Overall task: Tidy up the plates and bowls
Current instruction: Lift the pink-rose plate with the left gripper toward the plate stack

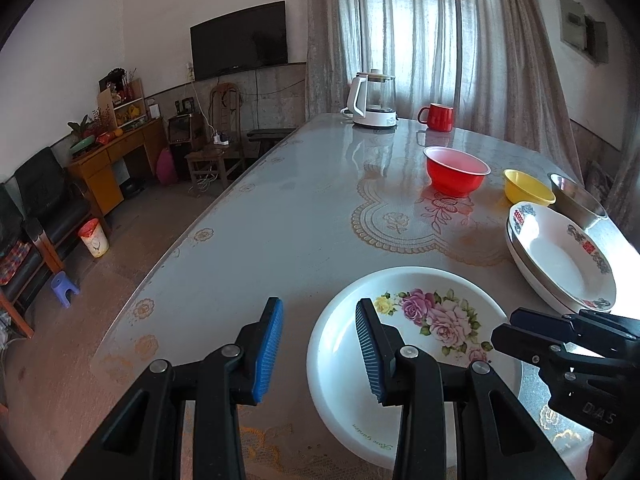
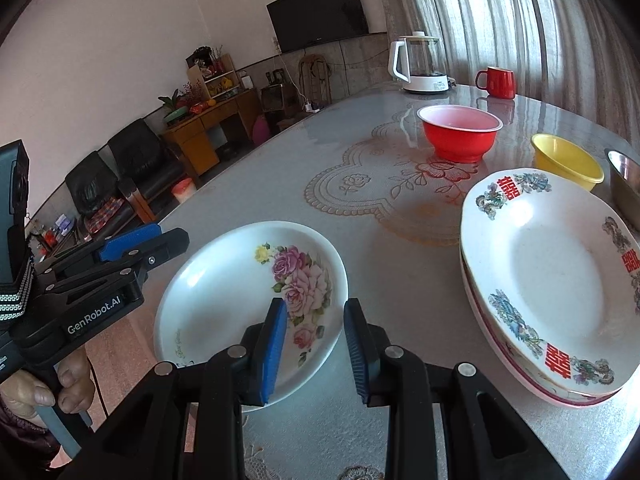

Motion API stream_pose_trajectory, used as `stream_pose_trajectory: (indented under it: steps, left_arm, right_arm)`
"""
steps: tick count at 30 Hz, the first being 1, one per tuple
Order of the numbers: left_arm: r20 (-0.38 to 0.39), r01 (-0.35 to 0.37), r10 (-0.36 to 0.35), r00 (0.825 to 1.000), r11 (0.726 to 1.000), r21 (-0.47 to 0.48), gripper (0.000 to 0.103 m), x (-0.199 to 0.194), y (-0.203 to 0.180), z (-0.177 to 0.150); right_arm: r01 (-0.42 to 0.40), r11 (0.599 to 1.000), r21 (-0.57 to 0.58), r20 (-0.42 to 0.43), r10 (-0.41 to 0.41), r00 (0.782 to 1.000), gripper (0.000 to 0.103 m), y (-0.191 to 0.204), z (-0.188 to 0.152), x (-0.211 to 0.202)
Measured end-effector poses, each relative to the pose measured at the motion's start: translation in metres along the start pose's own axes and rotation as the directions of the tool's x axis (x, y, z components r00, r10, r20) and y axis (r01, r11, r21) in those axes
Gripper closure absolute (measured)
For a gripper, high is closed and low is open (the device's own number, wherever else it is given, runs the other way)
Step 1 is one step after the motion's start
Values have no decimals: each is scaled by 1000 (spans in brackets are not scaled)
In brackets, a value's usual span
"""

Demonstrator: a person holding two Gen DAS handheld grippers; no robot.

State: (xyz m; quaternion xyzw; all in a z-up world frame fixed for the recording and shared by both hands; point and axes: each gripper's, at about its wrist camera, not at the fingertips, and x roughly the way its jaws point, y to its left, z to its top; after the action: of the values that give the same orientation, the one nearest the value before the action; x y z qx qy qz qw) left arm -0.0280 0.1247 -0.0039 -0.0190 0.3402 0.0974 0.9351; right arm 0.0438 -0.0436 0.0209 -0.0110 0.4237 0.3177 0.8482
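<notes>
Both my grippers are hovering with jaws apart, gripping nothing. My left gripper (image 1: pixel 320 350) is straddling the near-left rim of the rose plate (image 1: pixel 420 320), my right gripper (image 2: pixel 316 350) its near-right rim. Stacked plates (image 2: pixel 552 280) are sitting right of my right jaws; red bowl (image 2: pixel 459 136) and yellow bowl (image 2: pixel 566 160) beyond.

White walls, wall-mounted TV (image 1: pixel 239 40), sheer curtains (image 1: pixel 432 36) glowing with daylight, wooden desk (image 1: pixel 116 160), black armchairs (image 1: pixel 48 196) along the left wall, tan floor (image 1: pixel 132 232).
</notes>
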Motion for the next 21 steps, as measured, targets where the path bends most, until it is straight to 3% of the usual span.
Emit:
stream_pose_trajectory:
  steps: [5, 13, 21]
  left_arm:
    - [-21, -3, 3, 1000, 1000, -14, 63, 5, 8, -4]
    - [-48, 78, -82, 995, 994, -73, 61, 9, 33, -12]
    - [-125, 212, -229, 965, 968, -133, 61, 24, 35, -26]
  right_arm:
    - [-9, 1000, 16, -15, 9, 1000, 74, -2, -1, 3]
    - [-33, 999, 41, -47, 35, 998, 74, -7, -4, 10]
    - [-60, 996, 60, -72, 64, 995, 74, -10, -9, 17]
